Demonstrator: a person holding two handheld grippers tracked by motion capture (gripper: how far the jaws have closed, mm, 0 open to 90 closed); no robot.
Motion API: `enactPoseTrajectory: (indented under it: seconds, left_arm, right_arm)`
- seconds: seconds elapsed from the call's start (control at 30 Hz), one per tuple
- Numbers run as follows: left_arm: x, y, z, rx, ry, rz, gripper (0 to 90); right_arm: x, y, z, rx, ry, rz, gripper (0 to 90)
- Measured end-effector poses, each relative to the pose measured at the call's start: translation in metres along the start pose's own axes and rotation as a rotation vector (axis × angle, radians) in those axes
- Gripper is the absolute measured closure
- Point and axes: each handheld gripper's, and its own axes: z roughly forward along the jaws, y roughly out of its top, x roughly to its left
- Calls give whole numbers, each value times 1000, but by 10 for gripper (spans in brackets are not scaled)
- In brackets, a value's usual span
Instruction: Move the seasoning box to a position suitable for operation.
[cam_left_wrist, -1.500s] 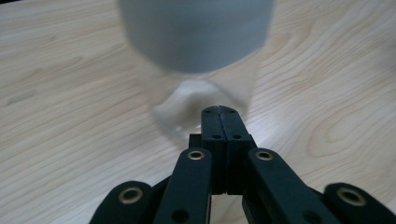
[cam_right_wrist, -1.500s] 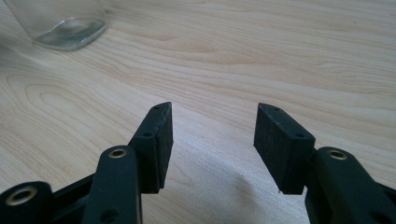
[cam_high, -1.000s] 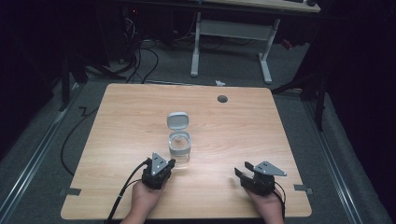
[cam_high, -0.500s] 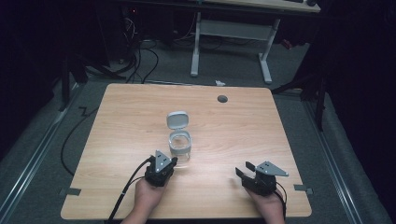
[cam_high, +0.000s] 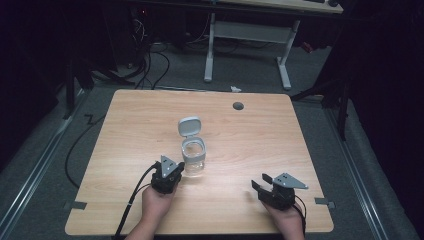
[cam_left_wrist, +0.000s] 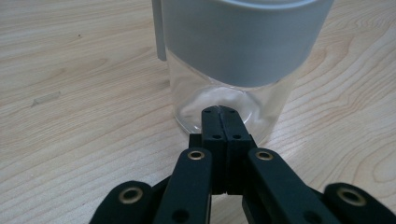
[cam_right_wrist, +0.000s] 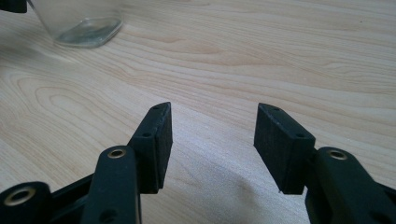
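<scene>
Trouble looked likeliest at the left gripper (cam_left_wrist: 219, 112): its jaws were pressed together on nothing, the tips right against the lower wall of the clear jar (cam_high: 193, 157). A firm nudge from there could have slid or tipped the jar, since its grey lid (cam_high: 189, 125) stood flipped up and nothing steadied it. The right gripper (cam_high: 263, 185) sat well apart near the table's (cam_high: 300, 150) front edge, jaws spread wide and empty. I counted one jar, near the middle of the table, one hinged lid, two grippers, and one small round grommet (cam_high: 238, 105) at the far side.
</scene>
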Motion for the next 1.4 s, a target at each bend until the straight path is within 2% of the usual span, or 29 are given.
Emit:
enactPoseTrajectory:
  seconds: [0.03, 0.07, 0.1, 0.13, 0.17, 0.2, 0.23, 0.27, 0.33, 0.43, 0.47, 0.53, 0.7, 0.8, 0.83, 0.87, 0.9, 0.97, 1.0, 1.03, 1.07, 1.1, 1.13, 1.2, 1.23, 1.27, 1.3, 1.37, 1.4]
  left_arm:
    - [0, 0, 0, 0, 0, 0, 900]
    - [-9, -6, -6, 18, -30, -4, 900]
    - [-9, -6, -6, 18, -30, -4, 900]
    - [-27, -14, -8, 41, -82, -4, 900]
    - [-27, -14, -8, 41, -82, -4, 900]
    - [-48, -20, -2, 59, -125, 9, 900]
    - [-48, -20, -2, 59, -125, 9, 900]
    - [-57, -22, 4, 62, -136, 19, 900]
    - [-71, -24, 26, 43, -119, 35, 900]
    - [-72, -23, 37, 37, -93, 40, 900]
    - [-71, -22, 43, 26, -67, 47, 900]
    - [-68, -21, 45, 10, -44, 48, 900]
    - [-60, -19, 40, -6, -17, 51, 900]
    - [-52, -15, 27, -7, -19, 29, 900]
    - [-52, -15, 27, -7, -19, 29, 900]
    - [-47, -14, 16, -11, -28, 29, 900]
    - [-47, -14, 16, -11, -28, 29, 900]
    - [-37, -13, 2, -7, -25, 39, 900]
    - [-24, -12, -5, -3, -4, 36, 900]
    - [-24, -12, -5, -3, -4, 36, 900]
    - [-11, -9, -10, -1, 18, 18, 900]
    - [-11, -9, -10, -1, 18, 18, 900]
    - [-5, -7, -13, -4, 27, 11, 900]
    - [5, -5, -17, -1, 42, -1, 900]
    - [14, -2, -22, -3, 55, -8, 900]
    - [14, -2, -22, -3, 55, -8, 900]
    - [23, 1, -27, 2, 64, -14, 900]
    - [26, 3, -29, 2, 67, -16, 900]
    - [32, 5, -33, 1, 70, -26, 900]
  right_arm:
    - [0, 0, 0, 0, 0, 0, 471]
    - [0, 0, -1, -1, 0, 1, 472]
    - [0, 0, -1, -1, 0, 1, 472]
    - [0, 0, -1, -3, -3, 3, 472]
    - [0, 0, -1, -3, -3, 3, 472]
    - [0, 0, -1, -4, -2, 3, 472]
    - [0, 0, -1, -4, -2, 3, 472]
    - [-1, 0, -1, -7, -1, 7, 472]
    - [-1, 0, -3, -11, -1, 7, 472]
    - [-1, 0, -4, -15, 1, 9, 473]
    - [-2, -1, -3, -13, 7, 15, 472]
    - [-2, -2, -2, -7, 10, 15, 473]
    - [-3, -2, -2, -8, 13, 15, 473]
    - [1, 0, -2, -9, 20, 10, 478]
    - [3, 0, -1, -11, 24, 6, 486]
    - [6, 2, 1, -14, 29, 1, 513]
    - [6, 2, 1, -14, 29, 1, 513]
    - [13, 8, 7, -24, 51, -4, 621]
    - [23, 19, 18, -31, 76, -4, 751]
    - [23, 19, 18, -31, 76, -4, 751]
    - [34, 32, 36, -27, 79, -37, 861]
    - [34, 32, 36, -27, 79, -37, 861]
    - [38, 38, 47, -20, 86, -41, 900]
    - [46, 49, 70, -7, 91, -43, 900]
    - [53, 60, 92, 12, 100, -54, 900]
    - [53, 60, 92, 12, 100, -54, 900]
    - [60, 70, 110, 20, 92, -63, 900]
    - [62, 75, 117, 25, 90, -66, 900]
    - [67, 82, 130, 32, 89, -72, 900]
